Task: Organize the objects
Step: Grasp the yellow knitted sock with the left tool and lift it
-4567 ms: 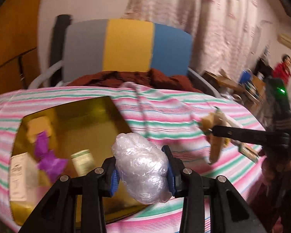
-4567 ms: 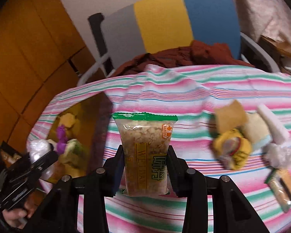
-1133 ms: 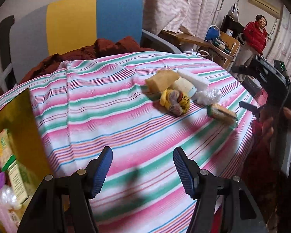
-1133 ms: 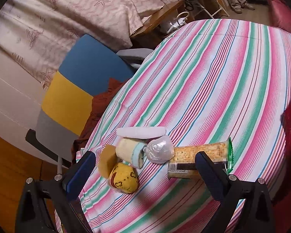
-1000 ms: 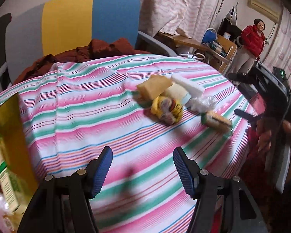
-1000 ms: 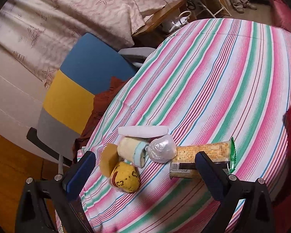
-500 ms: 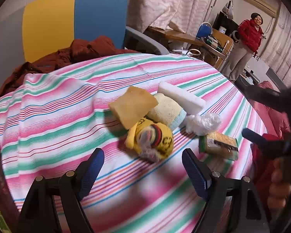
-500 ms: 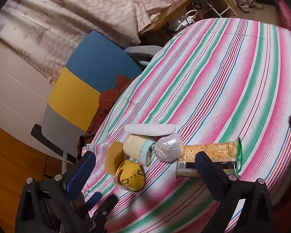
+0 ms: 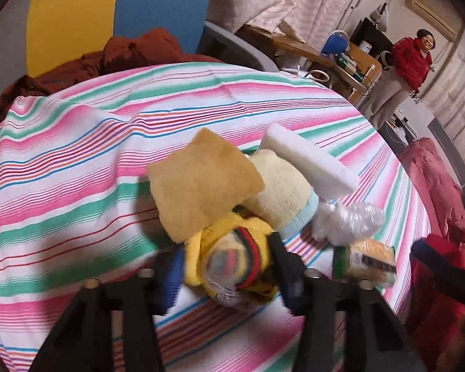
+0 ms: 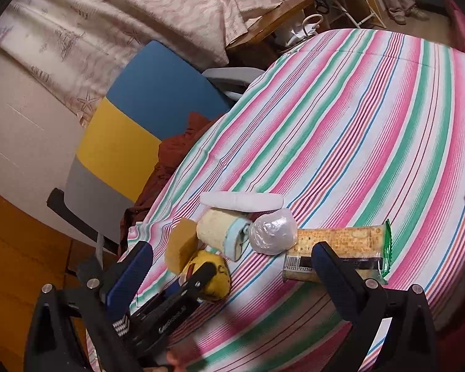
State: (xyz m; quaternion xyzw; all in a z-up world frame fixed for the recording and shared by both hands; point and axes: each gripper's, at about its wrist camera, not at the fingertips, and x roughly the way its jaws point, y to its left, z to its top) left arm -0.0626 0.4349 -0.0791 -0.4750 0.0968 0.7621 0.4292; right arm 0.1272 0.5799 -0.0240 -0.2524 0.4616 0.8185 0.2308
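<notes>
A small pile lies on the striped tablecloth (image 9: 62, 155). It holds a tan sponge (image 9: 201, 186), a cream roll with a blue end (image 9: 279, 192), a white foam block (image 9: 307, 164), a plastic-wrapped ball (image 9: 347, 220) and a cracker packet (image 9: 365, 260). At its near side is a yellow soft toy (image 9: 232, 254) with red and green stripes. My left gripper (image 9: 226, 266) is shut on the toy, a pad against each side; the frame is blurred. My right gripper (image 10: 235, 274) hangs wide open above the table before the toy (image 10: 214, 276) and the cracker packet (image 10: 334, 241), holding nothing.
A chair with a grey, yellow and blue back (image 10: 133, 130) stands behind the table, with a rust-brown cloth (image 9: 124, 55) on its seat. A person in a red jacket (image 9: 412, 59) stands by a cluttered desk at the far right. The table edge curves close on the right.
My left gripper moved forward onto the pile and its fingers narrowed around the yellow toy. The right gripper stayed open, almost still. The items held 4.6 s ago are gone from both grippers.
</notes>
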